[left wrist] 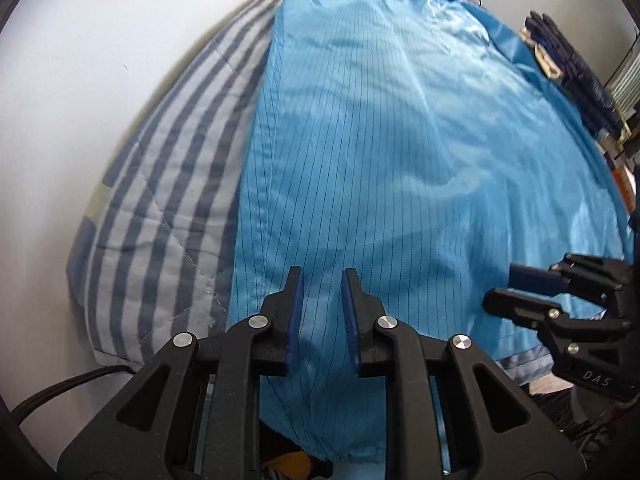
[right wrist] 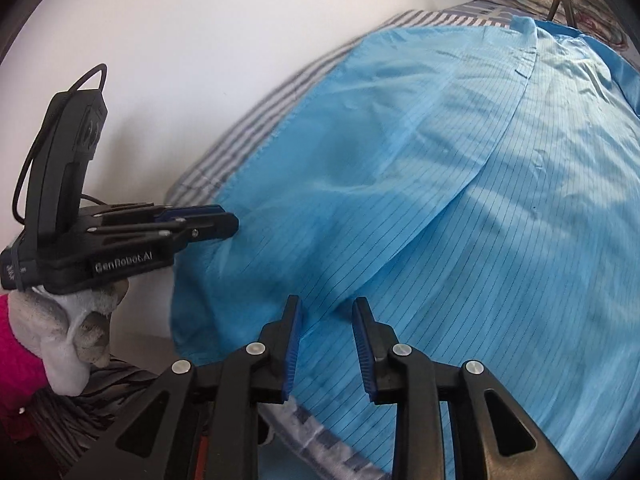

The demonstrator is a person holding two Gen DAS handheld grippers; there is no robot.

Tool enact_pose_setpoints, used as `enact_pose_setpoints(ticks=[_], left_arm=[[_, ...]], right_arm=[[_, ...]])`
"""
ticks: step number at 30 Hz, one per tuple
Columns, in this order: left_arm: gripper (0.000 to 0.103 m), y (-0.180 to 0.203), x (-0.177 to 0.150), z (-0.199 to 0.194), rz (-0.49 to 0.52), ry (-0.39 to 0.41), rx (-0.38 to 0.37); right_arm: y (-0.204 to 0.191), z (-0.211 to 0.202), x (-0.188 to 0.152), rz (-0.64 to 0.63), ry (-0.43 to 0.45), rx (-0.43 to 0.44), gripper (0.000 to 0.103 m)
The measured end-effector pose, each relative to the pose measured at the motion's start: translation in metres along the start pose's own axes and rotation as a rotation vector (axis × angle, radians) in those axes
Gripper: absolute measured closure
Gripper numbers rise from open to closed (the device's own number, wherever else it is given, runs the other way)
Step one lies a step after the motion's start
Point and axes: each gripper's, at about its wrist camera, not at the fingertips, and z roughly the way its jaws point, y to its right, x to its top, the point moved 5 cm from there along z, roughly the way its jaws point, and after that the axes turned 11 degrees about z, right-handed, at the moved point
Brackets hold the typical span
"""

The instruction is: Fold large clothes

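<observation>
We see blue pinstriped garment (left wrist: 400, 160) spread flat on striped bed quilt (left wrist: 172, 200), left gripper (left wrist: 322, 276) over its 6 o'clock hem, jaws slightly apart, nothing gripped, right gripper (right wrist: 326, 304) likewise, jaws empty, gloved hand (right wrist: 72, 328) at 9 o'clock.

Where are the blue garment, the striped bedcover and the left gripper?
blue garment (left wrist: 400, 160), left wrist view, its middle.
striped bedcover (left wrist: 172, 200), left wrist view, bare part beside the garment.
left gripper (left wrist: 322, 280), left wrist view, between its fingertips.
</observation>
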Motion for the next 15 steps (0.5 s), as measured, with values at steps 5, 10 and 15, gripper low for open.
enact_pose_setpoints(ticks=[5,10,15], left_arm=[[0.085,0.01,0.002,0.002,0.06,0.01,0.051],[0.085,0.018,0.012,-0.028,0.037,0.082,0.009],[0.085,0.039,0.028,-0.069,0.057,0.183,-0.044]], right_arm=[[0.002,0.009,-0.001,-0.004,-0.021,-0.015,0.077],[0.006,-0.018,-0.002,-0.004,0.04,-0.006,0.073],[0.027,-0.061,-0.005,0.046,0.146,0.001,0.065]])
